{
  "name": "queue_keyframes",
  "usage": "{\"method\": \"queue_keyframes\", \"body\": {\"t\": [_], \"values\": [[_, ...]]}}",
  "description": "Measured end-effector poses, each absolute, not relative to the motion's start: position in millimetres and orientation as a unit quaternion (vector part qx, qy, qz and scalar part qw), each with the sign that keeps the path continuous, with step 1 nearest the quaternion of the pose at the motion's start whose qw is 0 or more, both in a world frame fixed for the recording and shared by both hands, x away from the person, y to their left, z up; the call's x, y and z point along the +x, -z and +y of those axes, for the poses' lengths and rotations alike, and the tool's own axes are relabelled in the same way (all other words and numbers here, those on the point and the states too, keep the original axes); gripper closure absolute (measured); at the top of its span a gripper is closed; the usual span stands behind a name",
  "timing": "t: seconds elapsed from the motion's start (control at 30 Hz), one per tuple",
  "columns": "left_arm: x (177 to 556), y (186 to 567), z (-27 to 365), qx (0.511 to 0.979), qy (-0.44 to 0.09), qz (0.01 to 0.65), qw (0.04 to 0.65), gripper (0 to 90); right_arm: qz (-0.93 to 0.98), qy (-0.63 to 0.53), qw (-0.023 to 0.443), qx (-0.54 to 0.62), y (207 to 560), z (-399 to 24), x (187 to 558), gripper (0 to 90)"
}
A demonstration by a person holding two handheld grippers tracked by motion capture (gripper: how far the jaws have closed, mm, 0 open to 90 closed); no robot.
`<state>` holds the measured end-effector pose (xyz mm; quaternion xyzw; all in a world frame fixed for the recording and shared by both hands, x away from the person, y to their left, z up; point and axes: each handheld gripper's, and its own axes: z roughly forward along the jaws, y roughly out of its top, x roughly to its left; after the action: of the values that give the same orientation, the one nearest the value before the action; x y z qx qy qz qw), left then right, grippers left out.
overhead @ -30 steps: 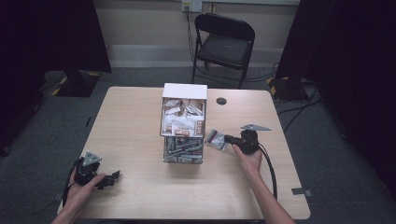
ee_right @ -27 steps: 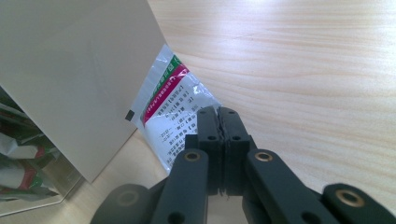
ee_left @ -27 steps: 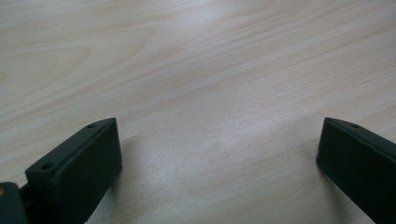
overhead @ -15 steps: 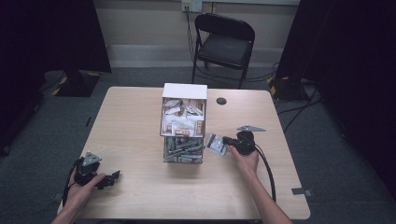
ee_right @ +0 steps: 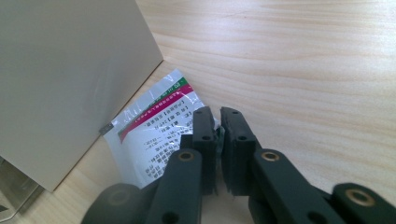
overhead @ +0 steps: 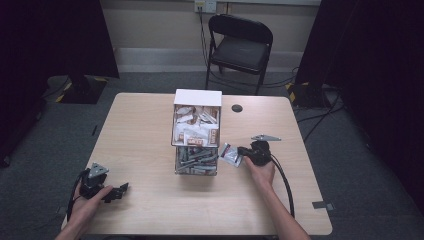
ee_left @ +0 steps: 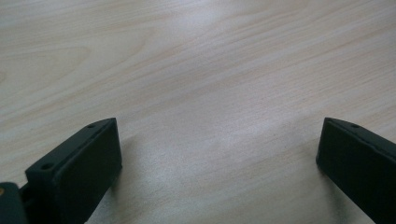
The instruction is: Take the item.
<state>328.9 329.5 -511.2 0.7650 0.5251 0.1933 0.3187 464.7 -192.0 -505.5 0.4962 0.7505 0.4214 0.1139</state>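
A small clear packet [overhead: 231, 154] with red, green and black print lies on the table against the box's right side, and shows as packet [ee_right: 159, 121] in the right gripper view. My right gripper [overhead: 243, 152] sits at its right edge. The jaws of the right gripper [ee_right: 218, 112] have just been opening: a narrow gap shows between them, with the packet's crumpled edge still in it. My left gripper [overhead: 122, 189] rests near the table's front left. In its own view the left gripper [ee_left: 219, 126] is wide open over bare wood.
A white cardboard box [overhead: 197, 97] full of packets stands at the table's middle, with a clear bin [overhead: 196, 162] of wrapped items in front of it. Its pale wall [ee_right: 70, 70] is close to my right jaws. A black chair [overhead: 240, 47] stands behind the table.
My right gripper and the packet have shifted slightly left and down toward the table. Its jaws have parted a little. The left gripper has not moved.
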Motion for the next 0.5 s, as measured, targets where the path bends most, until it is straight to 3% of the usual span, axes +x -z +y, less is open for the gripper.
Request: {"method": "queue_keyframes", "body": {"t": [0.5], "values": [[329.2,511.2,329.6,0.766,-0.193,0.524,0.319,0.0,0.745,-0.425,0.12,0.499,502.3,-195.6,465.4,70.4]]}}
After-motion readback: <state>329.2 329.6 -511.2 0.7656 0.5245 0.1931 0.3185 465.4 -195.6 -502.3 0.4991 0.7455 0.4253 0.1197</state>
